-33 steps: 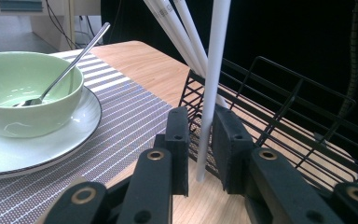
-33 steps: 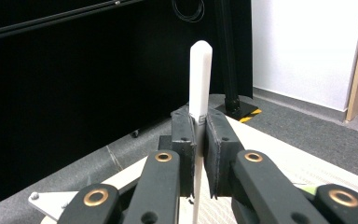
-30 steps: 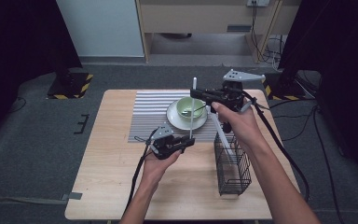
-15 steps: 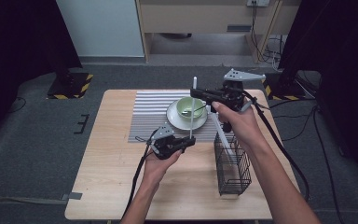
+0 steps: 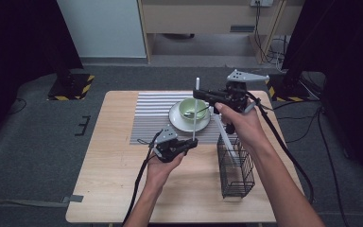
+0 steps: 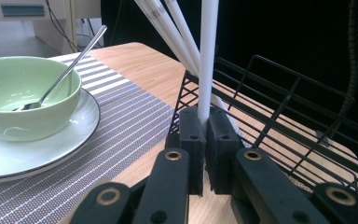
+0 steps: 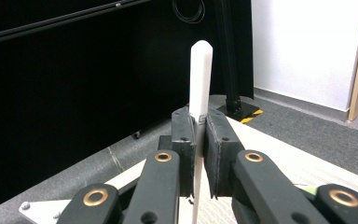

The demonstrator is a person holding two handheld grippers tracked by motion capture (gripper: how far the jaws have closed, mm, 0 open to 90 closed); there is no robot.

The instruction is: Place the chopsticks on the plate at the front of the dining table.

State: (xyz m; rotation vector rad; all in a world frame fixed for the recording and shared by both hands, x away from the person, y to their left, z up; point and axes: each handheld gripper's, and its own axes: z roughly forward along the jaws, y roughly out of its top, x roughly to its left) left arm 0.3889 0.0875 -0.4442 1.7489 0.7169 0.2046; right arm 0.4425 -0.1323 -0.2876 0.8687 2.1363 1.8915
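A long white stick (image 5: 195,109) stands upright over the table, held at both ends. My left gripper (image 5: 193,142) is shut on its lower end; its jaws have just been closing with the stick between them. In the left gripper view the pads (image 6: 192,135) press the stick (image 6: 208,56) from both sides. My right gripper (image 5: 197,93) is shut on the upper part, and the rounded tip of the stick (image 7: 200,79) rises above its jaws (image 7: 198,140).
A green bowl (image 5: 189,107) with a metal spoon (image 6: 70,60) sits on a white plate (image 5: 176,122) on a striped mat (image 5: 151,118). A black wire basket (image 5: 236,170) at the right holds more white sticks (image 5: 227,139), close beside the left gripper.
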